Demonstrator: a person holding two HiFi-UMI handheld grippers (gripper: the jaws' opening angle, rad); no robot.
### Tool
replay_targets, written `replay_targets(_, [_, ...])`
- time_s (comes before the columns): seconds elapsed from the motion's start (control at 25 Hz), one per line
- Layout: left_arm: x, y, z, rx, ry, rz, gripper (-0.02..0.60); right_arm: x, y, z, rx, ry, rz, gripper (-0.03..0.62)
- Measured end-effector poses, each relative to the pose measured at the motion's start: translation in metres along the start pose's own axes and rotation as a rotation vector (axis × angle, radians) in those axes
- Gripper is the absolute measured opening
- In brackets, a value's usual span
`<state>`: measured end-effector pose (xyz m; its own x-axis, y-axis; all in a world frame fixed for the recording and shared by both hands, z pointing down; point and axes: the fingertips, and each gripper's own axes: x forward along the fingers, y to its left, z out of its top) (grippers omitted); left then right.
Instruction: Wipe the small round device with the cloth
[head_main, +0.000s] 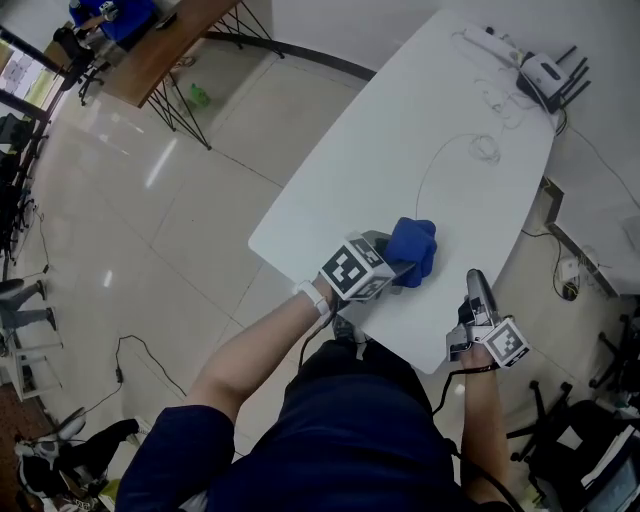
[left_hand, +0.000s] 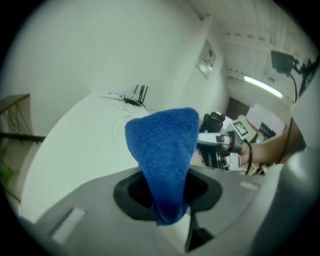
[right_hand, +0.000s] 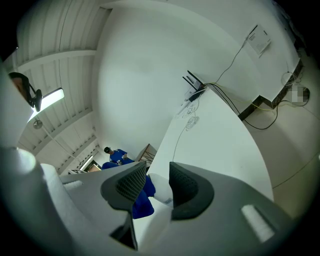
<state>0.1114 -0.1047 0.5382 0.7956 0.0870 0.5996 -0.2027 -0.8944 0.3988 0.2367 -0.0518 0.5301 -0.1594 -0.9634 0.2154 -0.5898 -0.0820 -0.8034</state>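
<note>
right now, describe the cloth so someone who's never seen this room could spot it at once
Find the long white table; at its near end, close to the person, the left tool is clamped on the cloth. It is a bunched, deep blue, finely ribbed rag, the only blue thing over that tabletop, unlike the white router and thin cables at the far end.

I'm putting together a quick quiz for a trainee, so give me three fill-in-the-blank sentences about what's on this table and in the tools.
1. The left tool is clamped on a ____ cloth.
2. The right tool holds a small ____ device between its jaws.
3. The router stands at the ____ end of the table, away from the person.

Missing words: blue; white; far.
</note>
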Motion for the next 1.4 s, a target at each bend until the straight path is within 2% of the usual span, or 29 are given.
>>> replay_targets(0.12, [-0.006,0.019,-0.009,-0.191,-0.05,-0.039,0.118,-0.003,-0.008,0.001,0.024,-0.01,-0.018,0.147])
replay_targets(0.2, [-0.005,0.027,-0.019,-0.271,-0.086,-0.057,0.117,-0.003,-0.009,0.002,0.027,-0.01,-0.023,0.147])
replay_targets(0.4, [0.005,0.039,-0.045,-0.387,-0.119,-0.093,0.118,0.002,-0.007,0.004,0.019,-0.009,-0.011,0.147])
replay_targets(0.52, [0.015,0.041,-0.06,-0.388,-0.08,-0.09,0.118,0.003,-0.007,0.003,0.012,-0.007,-0.008,0.147])
replay_targets(0.64, [0.007,0.053,-0.061,-0.294,-0.017,0.007,0.118,0.003,-0.004,0.002,0.017,-0.009,-0.001,0.147])
replay_targets(0.72, [-0.004,0.063,-0.044,-0.161,0.011,0.078,0.118,0.002,-0.003,0.005,0.011,-0.013,-0.002,0.147])
replay_targets(0.8, [-0.011,0.07,-0.018,0.041,0.033,0.135,0.118,0.0,-0.006,0.007,0.006,-0.018,-0.012,0.146])
replay_targets(0.88, [-0.012,0.067,0.009,0.278,0.072,0.155,0.118,-0.002,-0.009,0.007,0.014,-0.023,-0.026,0.146])
replay_targets(1.0, [-0.003,0.051,0.036,0.599,0.159,0.112,0.118,-0.001,-0.006,0.007,0.022,-0.03,-0.02,0.146])
replay_targets(1.08, [0.009,0.046,0.042,0.727,0.217,0.075,0.118,0.0,-0.004,0.007,0.021,-0.031,-0.02,0.146])
replay_targets(1.16, [0.024,0.048,0.04,0.784,0.264,0.048,0.118,-0.002,-0.005,0.007,0.023,-0.031,-0.032,0.146])
replay_targets(1.24, [0.038,0.057,0.035,0.781,0.304,0.025,0.118,-0.004,-0.006,0.007,0.026,-0.034,-0.034,0.146])
replay_targets(1.32, [0.051,0.071,0.025,0.717,0.351,0.002,0.118,-0.003,-0.008,0.008,0.029,-0.041,-0.03,0.146])
replay_targets(1.4, [0.06,0.085,0.01,0.605,0.389,-0.01,0.118,-0.005,-0.013,0.008,0.037,-0.045,-0.038,0.146])
